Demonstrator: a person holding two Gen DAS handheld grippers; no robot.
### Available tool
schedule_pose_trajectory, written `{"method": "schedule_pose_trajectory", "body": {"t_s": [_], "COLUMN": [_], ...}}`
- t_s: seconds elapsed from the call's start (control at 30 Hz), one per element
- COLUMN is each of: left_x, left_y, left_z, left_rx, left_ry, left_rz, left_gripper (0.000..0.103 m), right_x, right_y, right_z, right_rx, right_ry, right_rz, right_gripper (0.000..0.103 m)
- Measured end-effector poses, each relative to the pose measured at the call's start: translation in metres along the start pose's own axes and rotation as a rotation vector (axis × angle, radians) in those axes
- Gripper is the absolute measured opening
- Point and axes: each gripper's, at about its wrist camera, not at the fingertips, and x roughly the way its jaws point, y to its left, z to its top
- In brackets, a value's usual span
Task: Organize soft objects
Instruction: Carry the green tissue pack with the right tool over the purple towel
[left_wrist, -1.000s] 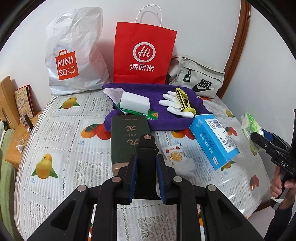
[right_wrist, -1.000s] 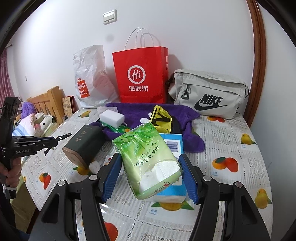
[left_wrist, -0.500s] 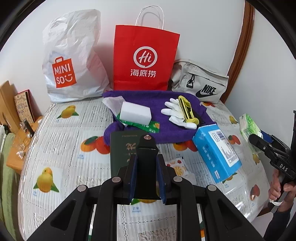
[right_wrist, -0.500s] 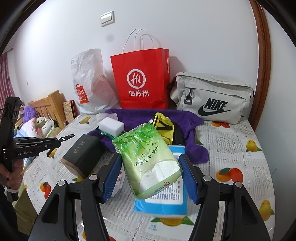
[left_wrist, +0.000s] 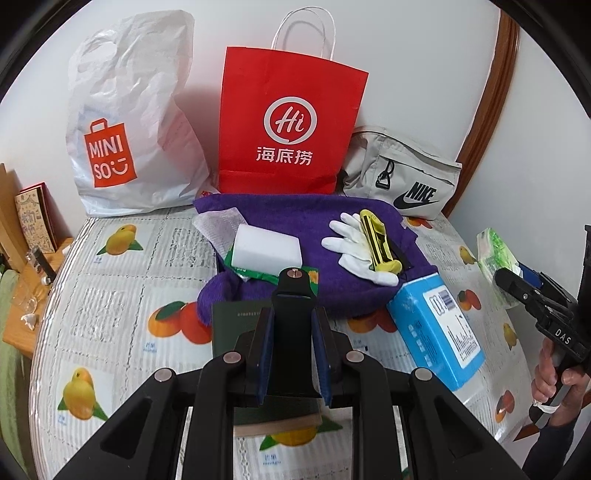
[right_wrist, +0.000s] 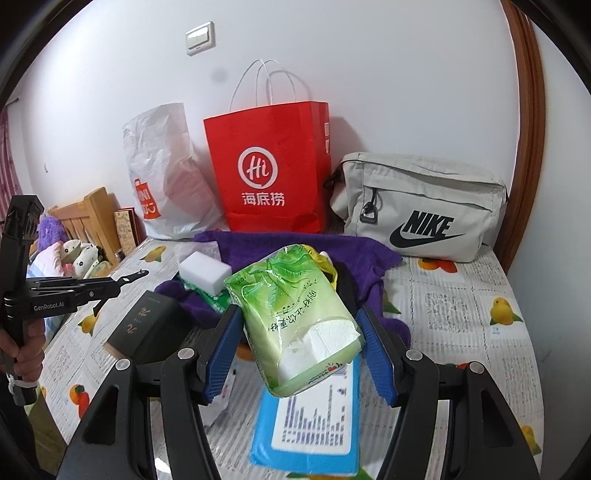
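Note:
My left gripper is shut on a flat black bracket with a screw at its tip, held above a dark green box. My right gripper is shut on a green tissue pack, held in the air over a blue box. On a purple towel lie a white sponge, a white glove and a yellow item. The left wrist view shows the right gripper with the tissue pack at the far right.
A white MINISO bag, a red paper bag and a grey Nike bag stand against the wall. The fruit-print cover spans the surface. A wooden stand is at the left; a hand grips the right tool.
Both grippers have moved forward toward the bags at the wall, each keeping its hold. The dark green box and the blue box now sit lower in the views.

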Motion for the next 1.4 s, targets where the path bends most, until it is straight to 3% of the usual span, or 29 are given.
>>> {"method": "schedule_pose_trajectory", "body": {"t_s": [0.63,1.4], "left_x": [0.067,0.139], "left_y": [-0.001,0.0], "left_z": [0.049,0.082], "left_rx": [-0.008,-0.042], "left_ry": [0.053,0.109], "left_rz": [-0.027,-0.006], "left_gripper": [0.02,0.02], "right_x": [0.067,0.154], "right_y": [-0.025,-0.042], "right_z": [0.033,0.04], "right_rx": [0.013,0.027], "right_ry": [0.027,0.171], "right_rz": [-0.016,0.04], "right_gripper": [0.063,0.064]}}
